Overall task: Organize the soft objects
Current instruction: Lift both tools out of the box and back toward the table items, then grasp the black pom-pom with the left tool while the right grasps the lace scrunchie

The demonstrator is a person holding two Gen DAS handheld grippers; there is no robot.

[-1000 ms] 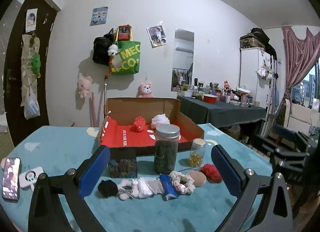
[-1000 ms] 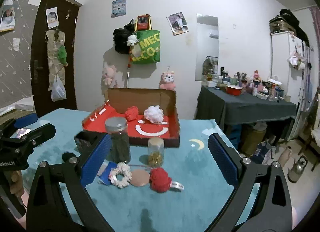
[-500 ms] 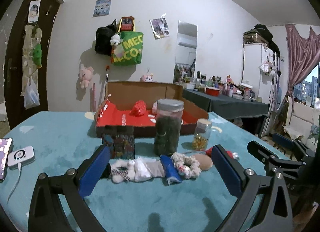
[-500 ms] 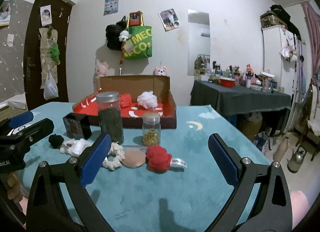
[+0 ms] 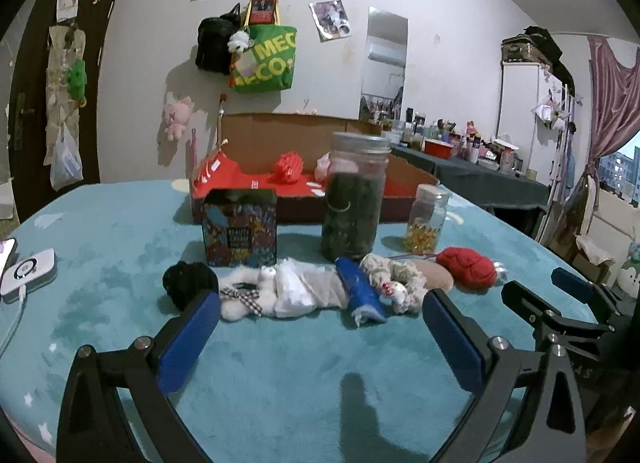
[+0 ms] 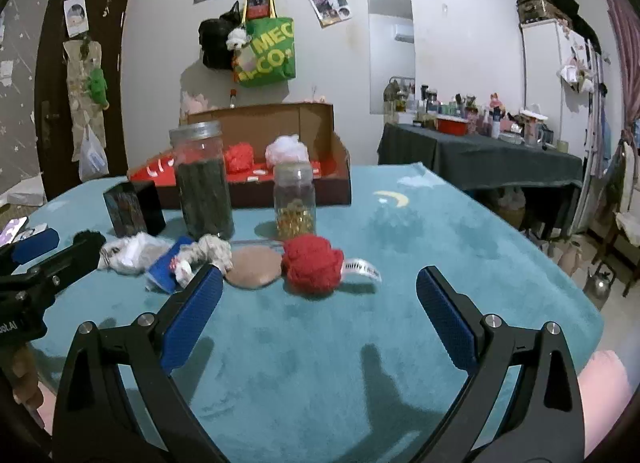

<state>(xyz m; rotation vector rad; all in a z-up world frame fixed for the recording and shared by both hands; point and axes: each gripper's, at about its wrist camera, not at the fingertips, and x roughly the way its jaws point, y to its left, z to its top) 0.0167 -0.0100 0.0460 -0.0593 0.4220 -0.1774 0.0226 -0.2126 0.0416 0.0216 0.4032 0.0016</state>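
On the teal tabletop we see a row of soft things running left to right: a black pompom, a white plush, a blue cloth, a cream scrunchie, a tan pad and a red yarn ball. Our left tongs hang just in front of the plush with fingers wide apart, gripping nothing. Behind the row stand a printed box, a tall jar and a small jar, then an open carton holding a red puff and a white puff. Our right tongs are likewise spread, empty, near the yarn ball.
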